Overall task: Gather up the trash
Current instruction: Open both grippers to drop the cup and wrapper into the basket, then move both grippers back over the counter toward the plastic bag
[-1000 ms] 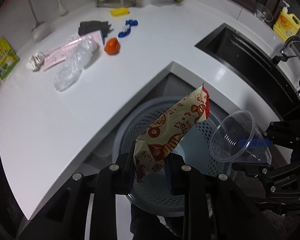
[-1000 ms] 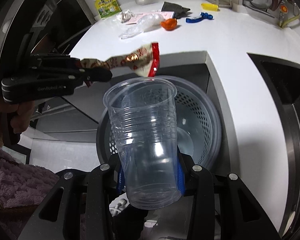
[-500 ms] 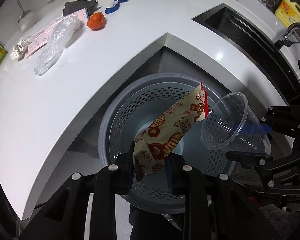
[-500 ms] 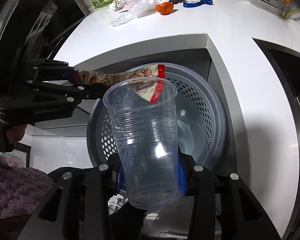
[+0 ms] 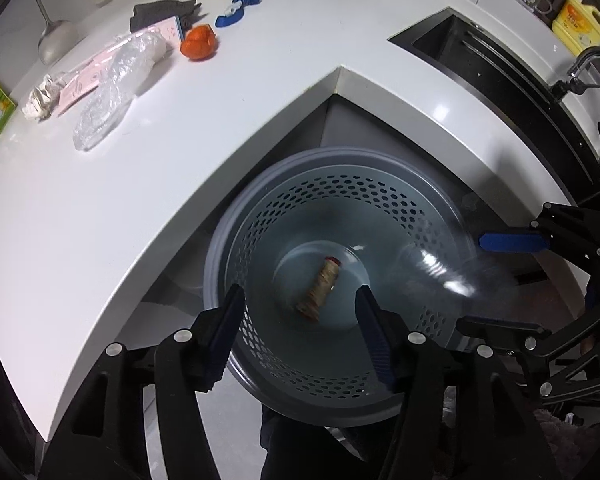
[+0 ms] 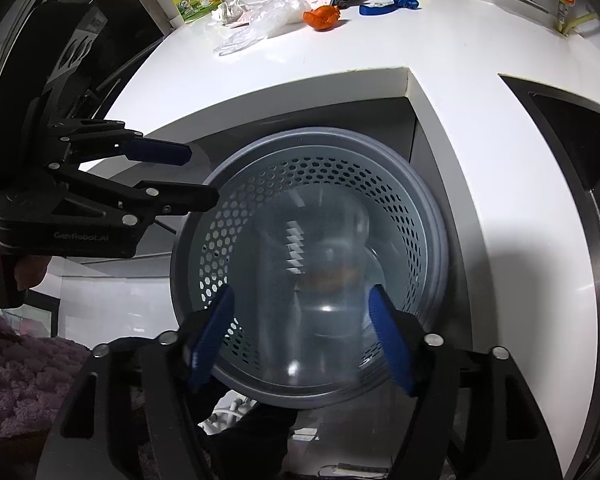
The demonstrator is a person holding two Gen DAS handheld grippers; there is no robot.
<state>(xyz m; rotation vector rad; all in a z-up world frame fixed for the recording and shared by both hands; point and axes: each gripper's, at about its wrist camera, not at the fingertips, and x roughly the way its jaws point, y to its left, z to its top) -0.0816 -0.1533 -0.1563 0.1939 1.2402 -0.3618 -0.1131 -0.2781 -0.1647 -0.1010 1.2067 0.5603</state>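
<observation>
Since the earlier frames both pieces of trash have left the tools: the snack wrapper point(image 5: 320, 286), then clamped in the left tool point(image 5: 298, 322), now lies on the floor of the perforated grey basket point(image 5: 260, 216), and the clear plastic cup point(image 6: 316, 280), then gripped by the right tool point(image 6: 300, 334), is a falling blur over the basket's mouth.

The left tool's jaws are opening, with nothing pressed between them; the wrapper sits well below, seen through the gap between the two fingers. The right tool's jaws are opening too; the cup's smear lies between and beyond its blue pads point(image 6: 390, 346), apart from them.

The left wrist view shows the wrapper sharply, rolled narrow, its long axis running from near the tool up toward the worktop's inner corner, the red end farthest from the tool. There the cup is only a streak of glare at the basket's right wall, just beside the right tool's blue pad. The right wrist view gives the wrapper only as an orange smudge behind the cup; which way the cup points cannot be told from the blur. That view also shows the left tool from the side, over the basket's left rim.

The basket stands below the white worktop point(image 5: 100, 200), tucked into its inside corner.
</observation>
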